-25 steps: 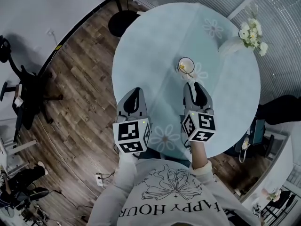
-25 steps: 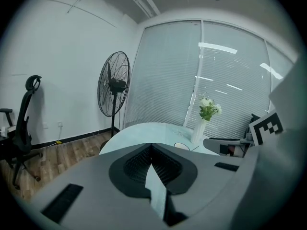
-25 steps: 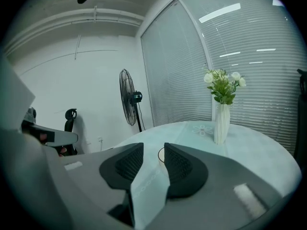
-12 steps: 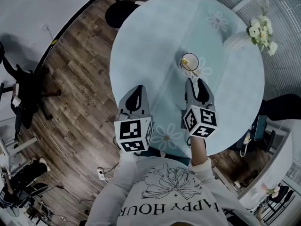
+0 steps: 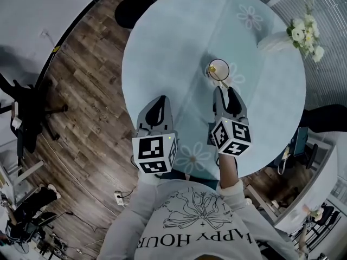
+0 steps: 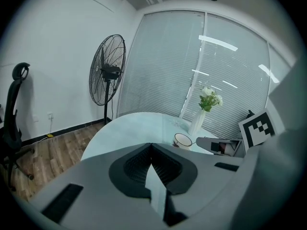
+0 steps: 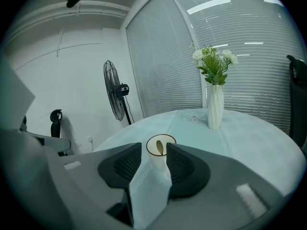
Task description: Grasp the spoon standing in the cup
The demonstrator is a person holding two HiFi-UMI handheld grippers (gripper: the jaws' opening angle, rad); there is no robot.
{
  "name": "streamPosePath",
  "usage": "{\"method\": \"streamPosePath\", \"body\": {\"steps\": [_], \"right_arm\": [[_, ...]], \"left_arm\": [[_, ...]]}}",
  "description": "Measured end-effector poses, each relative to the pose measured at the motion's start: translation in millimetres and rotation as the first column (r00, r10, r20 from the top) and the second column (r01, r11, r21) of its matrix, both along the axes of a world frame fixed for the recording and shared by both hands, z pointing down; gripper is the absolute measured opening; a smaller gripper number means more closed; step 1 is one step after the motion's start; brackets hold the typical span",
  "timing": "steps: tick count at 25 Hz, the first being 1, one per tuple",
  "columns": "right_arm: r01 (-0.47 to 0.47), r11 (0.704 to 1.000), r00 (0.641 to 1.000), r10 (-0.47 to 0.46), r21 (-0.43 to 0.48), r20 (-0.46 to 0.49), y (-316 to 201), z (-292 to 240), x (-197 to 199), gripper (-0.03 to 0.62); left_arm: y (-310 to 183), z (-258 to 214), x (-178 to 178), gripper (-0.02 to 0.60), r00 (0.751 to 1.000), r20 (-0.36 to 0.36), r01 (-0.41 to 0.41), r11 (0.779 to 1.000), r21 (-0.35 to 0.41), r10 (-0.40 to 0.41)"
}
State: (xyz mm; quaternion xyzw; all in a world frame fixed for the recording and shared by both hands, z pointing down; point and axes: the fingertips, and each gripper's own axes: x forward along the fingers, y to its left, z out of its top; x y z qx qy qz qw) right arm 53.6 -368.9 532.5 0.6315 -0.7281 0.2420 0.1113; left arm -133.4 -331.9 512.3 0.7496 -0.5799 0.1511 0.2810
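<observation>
Landmark: the cup (image 5: 219, 69), a pale one standing upright on the round, light-blue counter (image 5: 173, 53). The spoon (image 5: 222, 75) stands inside the cup. In the right tool view its yellowish bowl shows above the rim. In the head view its handle leans over the rim on the side nearest the person. Nothing grips the spoon and no tool touches it. The right tool (image 5: 226, 94) is released. Its jaws have just been opening and now stand wide apart, pointing at the cup from the person's side. In the right tool view the cup appears in the gap just past the jaw tips, but the pads press on neither cup nor spoon. The head view puts the tips just short of the cup, with bare counter between them. The left tool (image 5: 157, 106) is clenched, its jaw tips meeting with nothing between them. It sits well apart from the cup, to the cup's left and nearer the person, over the counter's near edge. A white vase (image 5: 274, 44) of white flowers stands on the counter beyond the cup, on its right and well apart from it. A printed flower pattern lies on the counter directly beside the cup's base. A standing fan (image 6: 108, 71) is on the wooden floor, far past the cup's left side.
</observation>
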Motion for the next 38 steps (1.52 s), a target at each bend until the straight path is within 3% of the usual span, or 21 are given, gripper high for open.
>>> {"method": "streamPosePath", "body": {"steps": [11, 21, 38], "right_arm": [[-0.055, 0.998, 0.998, 0.056, -0.018, 0.042, -14, 12, 7, 0.161], [-0.112, 0.992, 0.992, 0.115, -0.056, 0.059, -14, 19, 10, 0.075], [-0.142, 0.989, 0.985, 0.146, -0.044, 0.088, -24, 17, 31, 0.038]], "left_arm": [[-13, 16, 6, 0.006, 1.000, -0.005, -0.016, 0.999, -0.033, 0.016], [-20, 24, 11, 0.006, 0.999, -0.020, -0.040, 0.998, -0.049, 0.039], [-25, 28, 23, 0.006, 0.999, -0.023, -0.051, 0.997, -0.059, 0.049]]}}
